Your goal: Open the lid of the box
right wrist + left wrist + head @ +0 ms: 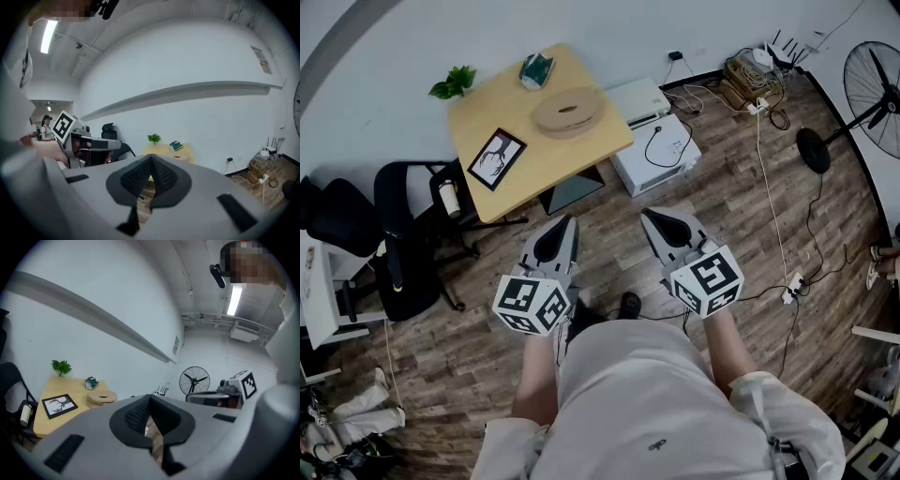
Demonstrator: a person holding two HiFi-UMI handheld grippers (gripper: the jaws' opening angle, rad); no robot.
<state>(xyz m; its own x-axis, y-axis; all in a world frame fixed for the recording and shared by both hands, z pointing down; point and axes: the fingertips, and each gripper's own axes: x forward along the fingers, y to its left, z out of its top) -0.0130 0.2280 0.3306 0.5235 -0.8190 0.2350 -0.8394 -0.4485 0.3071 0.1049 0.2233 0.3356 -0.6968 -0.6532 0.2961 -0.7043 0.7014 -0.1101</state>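
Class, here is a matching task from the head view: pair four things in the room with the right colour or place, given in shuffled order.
Things:
1. plant
2. round box
3. framed picture
4. fan

Descriptions:
A. stands on the floor, right of the table
B. black-framed, lies near the table's left edge
C. green, at the table's corner by the wall
D. pale wood, about mid-table

Pairs: 1-C, 2-D, 3-B, 4-A
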